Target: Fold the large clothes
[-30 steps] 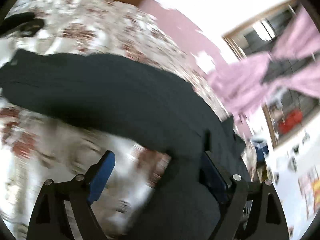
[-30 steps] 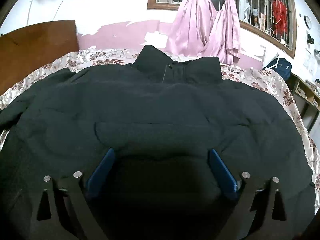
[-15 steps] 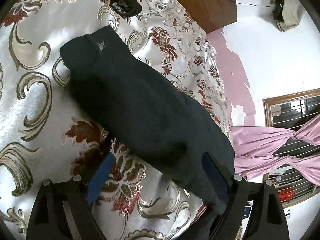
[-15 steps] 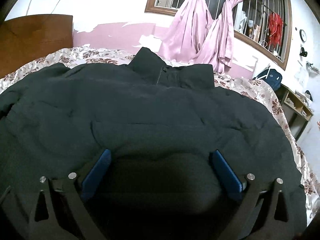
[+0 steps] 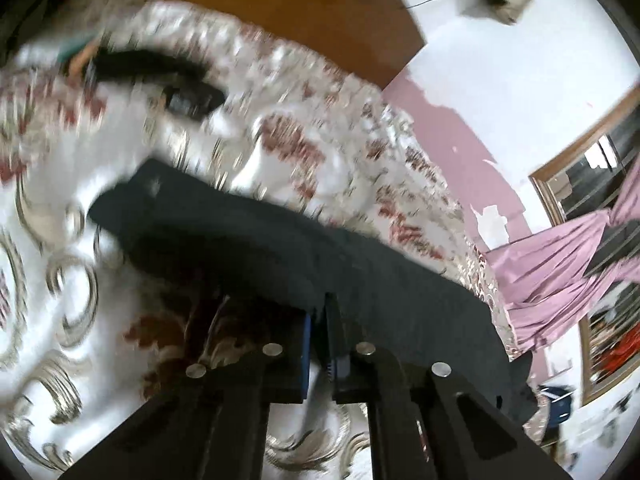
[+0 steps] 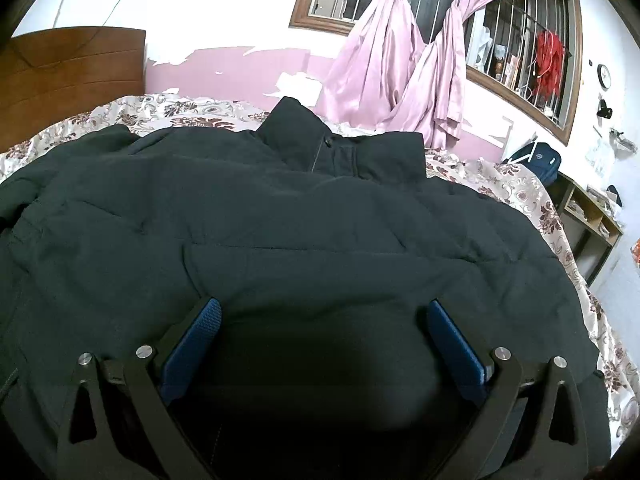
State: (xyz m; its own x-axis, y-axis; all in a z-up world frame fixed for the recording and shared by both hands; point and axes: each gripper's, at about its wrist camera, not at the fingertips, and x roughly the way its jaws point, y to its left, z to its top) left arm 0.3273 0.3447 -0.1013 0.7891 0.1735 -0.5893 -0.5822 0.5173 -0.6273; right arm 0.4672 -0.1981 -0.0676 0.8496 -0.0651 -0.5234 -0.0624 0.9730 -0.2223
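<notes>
Right wrist view: the jacket [image 6: 304, 240] fills most of the frame, spread flat on the bed [image 6: 516, 188] with its collar [image 6: 344, 152] at the upper centre, toward the wall. The right hand-held gripper [image 6: 320, 320] hangs low over the jacket's lower middle, released, its blue pads [image 6: 192, 344] wide apart with dark cloth between them; whether they touch the cloth cannot be told. Floral bedding shows along the upper left and right edges of the jacket.

In the left wrist view, a sleeve [image 5: 248, 244] runs from centre left to lower right across the bedding. The left hand-held gripper [image 5: 320, 316] is clenched on the sleeve's near edge at lower centre, pads nearly together with cloth pinched between them. The frame is blurred. A dark object [image 5: 192, 100] lies on the bedding at upper left, well apart from the sleeve; what it is cannot be told.

A brown headboard [image 5: 280, 12] sits at the top, and pink curtains [image 6: 404, 60] hang by a barred window [image 6: 516, 40] at the upper right. A blue bag [image 6: 536, 160] rests on a shelf at the right edge.
</notes>
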